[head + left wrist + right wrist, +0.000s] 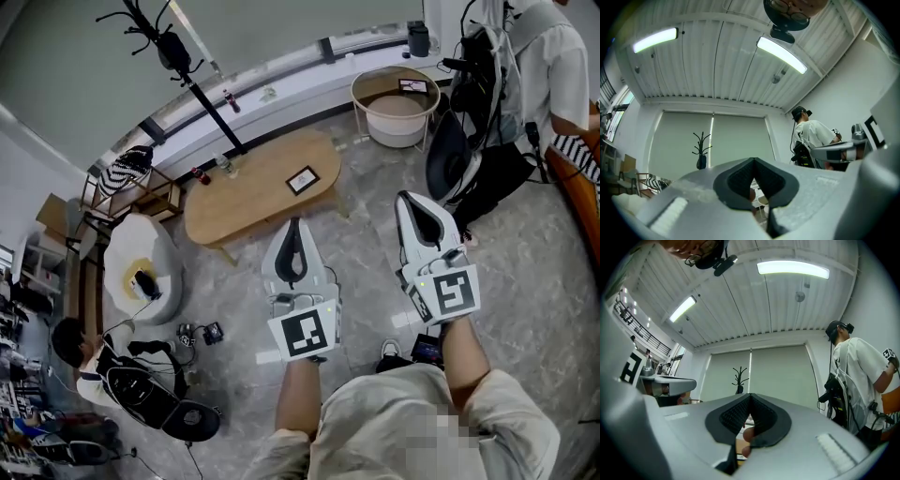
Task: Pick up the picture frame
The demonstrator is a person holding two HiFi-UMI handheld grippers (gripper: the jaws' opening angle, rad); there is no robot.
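Head view: the frame [302,179] lies flat on the tabletop [234,211], well apart from the left claw [294,225] and the right claw [406,199]. It is probably light, stiff and fragile; take one edge.

Left gripper view: the left claw is fully closed and holds nothing.

Right gripper view: the right claw is the same.

Open floor [367,217] fronts the table [253,202]; bottles [225,167] stand at its left end.

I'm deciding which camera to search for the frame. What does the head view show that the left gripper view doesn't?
Only the head view: the picture frame lying on the wooden table, and the floor. Only the left gripper view: the ceiling lights and window blinds. Both: the coat stand, the left gripper with jaws together and empty, and a standing person in white.
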